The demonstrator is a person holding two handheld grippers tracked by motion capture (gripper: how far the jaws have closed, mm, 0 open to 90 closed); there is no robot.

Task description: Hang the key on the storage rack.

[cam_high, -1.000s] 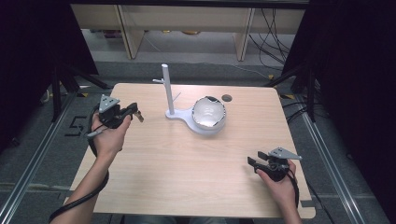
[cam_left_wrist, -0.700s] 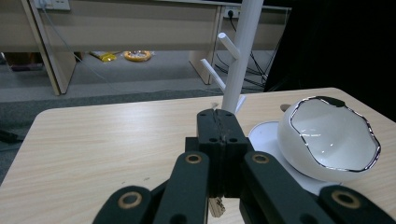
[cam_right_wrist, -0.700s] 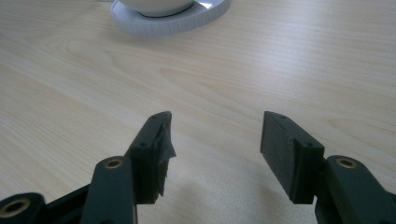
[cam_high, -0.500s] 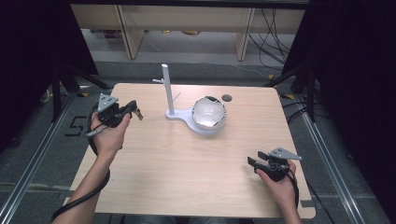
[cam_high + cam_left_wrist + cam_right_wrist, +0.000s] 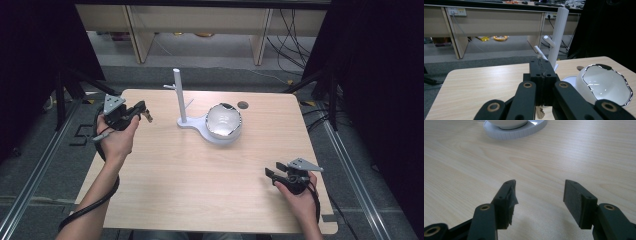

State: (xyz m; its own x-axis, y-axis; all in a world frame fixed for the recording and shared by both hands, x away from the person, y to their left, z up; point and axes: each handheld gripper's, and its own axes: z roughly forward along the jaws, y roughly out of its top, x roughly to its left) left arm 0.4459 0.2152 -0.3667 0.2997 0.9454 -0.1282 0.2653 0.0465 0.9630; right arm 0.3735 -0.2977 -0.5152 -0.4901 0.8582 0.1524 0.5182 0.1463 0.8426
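Though tilted, bowl point(image 5: 224, 121) bare inside

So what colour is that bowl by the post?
White, with a thin dark rim; the bowl shows best in the left gripper view.

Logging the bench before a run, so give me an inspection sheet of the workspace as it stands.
Surface: light wood table, round hole near the far edge.
Job's things: white bowl tipped on its side on the round base of a white peg stand.
Clutter: nothing seen.
Grippers: left gripper shut, held up near the table's left edge; right gripper open, low over the near right corner.
Cables: one from each gripper along the forearm; more on the floor beyond.
Surroundings: desks, dark curtains.
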